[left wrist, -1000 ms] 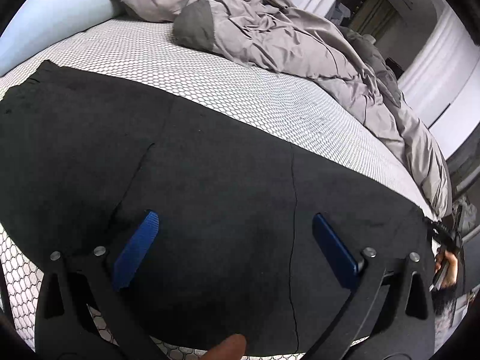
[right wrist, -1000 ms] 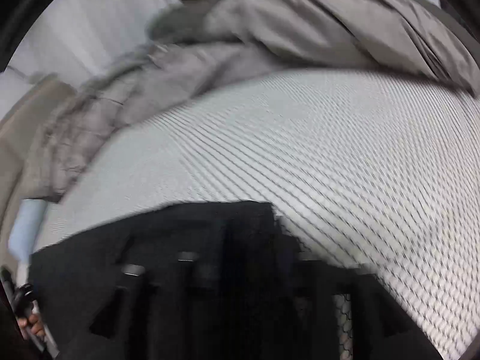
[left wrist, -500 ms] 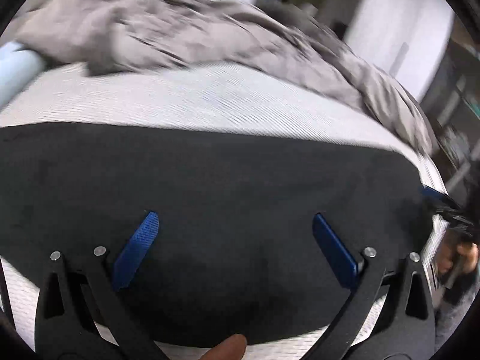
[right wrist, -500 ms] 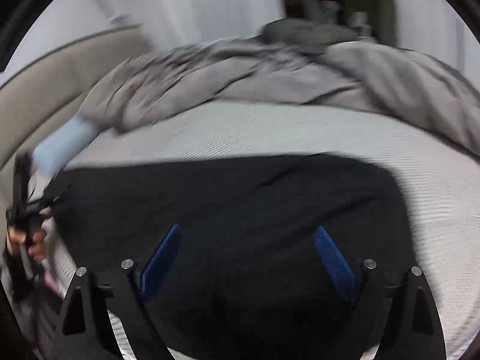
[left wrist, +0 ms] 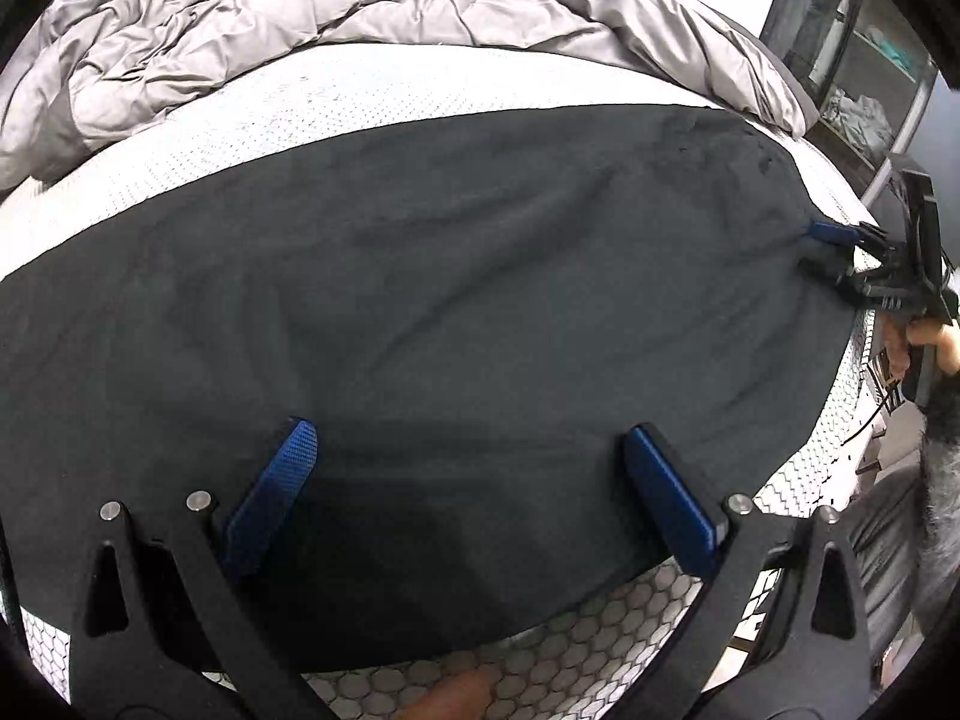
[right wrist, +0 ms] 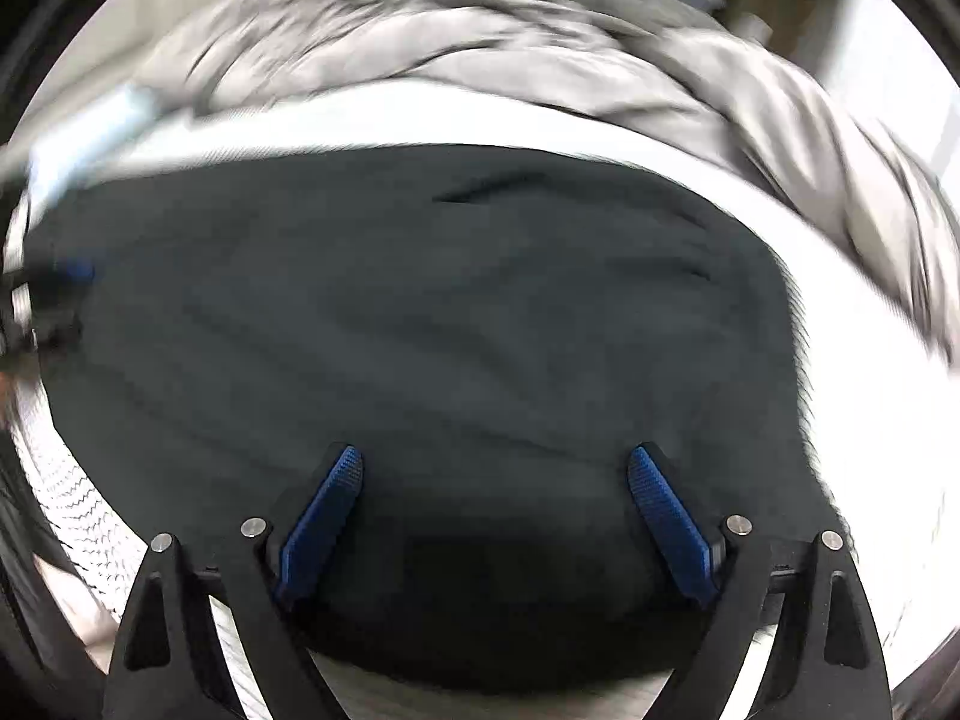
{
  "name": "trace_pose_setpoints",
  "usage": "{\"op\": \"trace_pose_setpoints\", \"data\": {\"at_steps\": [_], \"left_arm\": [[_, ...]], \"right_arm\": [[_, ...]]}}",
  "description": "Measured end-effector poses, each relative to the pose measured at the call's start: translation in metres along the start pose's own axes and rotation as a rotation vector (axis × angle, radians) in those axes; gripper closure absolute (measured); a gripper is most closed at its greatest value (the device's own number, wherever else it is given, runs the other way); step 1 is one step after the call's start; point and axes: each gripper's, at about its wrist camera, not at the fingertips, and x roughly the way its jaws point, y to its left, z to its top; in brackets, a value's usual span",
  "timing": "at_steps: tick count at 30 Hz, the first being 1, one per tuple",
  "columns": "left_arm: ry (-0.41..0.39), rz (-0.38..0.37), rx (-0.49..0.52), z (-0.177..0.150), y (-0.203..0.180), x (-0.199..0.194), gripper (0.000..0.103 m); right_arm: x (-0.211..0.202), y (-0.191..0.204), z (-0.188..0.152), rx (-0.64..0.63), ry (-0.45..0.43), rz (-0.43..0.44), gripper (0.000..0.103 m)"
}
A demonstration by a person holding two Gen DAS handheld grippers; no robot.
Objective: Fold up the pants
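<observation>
Underneath everything lies a bed (left wrist: 384, 90) with a white, honeycomb-patterned cover, which serves as the landmark for all positions given. A rumpled grey duvet (left wrist: 336, 18) is bunched along the far side of the bed, and in the right wrist view, which is blurred, the same duvet (right wrist: 540, 54) runs along the far and right edges. Beyond the bed's far right corner stands a shelf unit (left wrist: 864, 78) with pale folded fabric on one of its shelves; what else it holds cannot be made out.

Dark pants (left wrist: 420, 300) lie spread nearly flat across the near half of the bed, with shallow wrinkles running across the cloth. The left hand-held gripper (left wrist: 468, 480) hovers over the near edge of the pants, its two blue-padded fingers (left wrist: 282, 480) set wide apart with nothing between them.

In the right wrist view the pants (right wrist: 420, 330) again cover the near part of the bed, and the right hand-held gripper (right wrist: 495, 504) is likewise spread apart above the cloth, empty. Seen from the left wrist view, this right hand-held gripper (left wrist: 834, 249) sits at the pants' right-hand end near the bed's edge; whether it touches the cloth cannot be told.
</observation>
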Motion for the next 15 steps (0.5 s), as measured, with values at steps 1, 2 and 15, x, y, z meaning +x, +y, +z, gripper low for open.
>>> {"op": "trace_pose_setpoints", "data": {"at_steps": [1,2,15], "left_arm": [[0.000,0.004,-0.001,-0.003,0.003,-0.003,0.001],[0.003,0.009,0.001,-0.003,0.002,-0.003,0.001],[-0.003,-0.154,0.018,0.071,-0.059,0.018,0.001]], "right_arm": [[-0.004,-0.015,-0.004,0.049,-0.011,-0.051,0.012],[-0.004,-0.021,-0.006,0.064,-0.002,-0.084,0.011],[0.014,0.085,0.042,0.008,-0.034,0.171,0.007]]}}
